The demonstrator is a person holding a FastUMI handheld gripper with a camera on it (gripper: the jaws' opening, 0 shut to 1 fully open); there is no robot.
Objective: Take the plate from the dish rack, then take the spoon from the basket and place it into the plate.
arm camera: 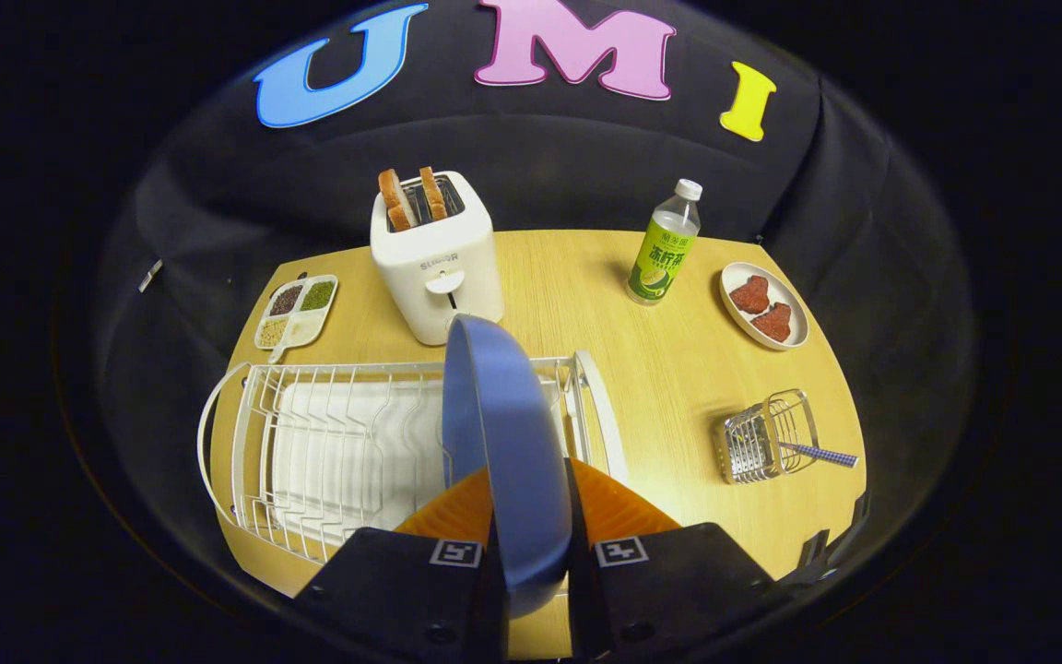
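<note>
Blue plate stands on edge, clamped in the gripper, seemingly clear of the dish rack; next, set it on the desk.

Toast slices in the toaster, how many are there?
2, both upright in the white toaster: one slice in its left slot, the other in its right slot.

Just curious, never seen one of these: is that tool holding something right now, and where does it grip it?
Yes. The tool holds the blue plate on edge, both fingers pressing its near rim.
</note>
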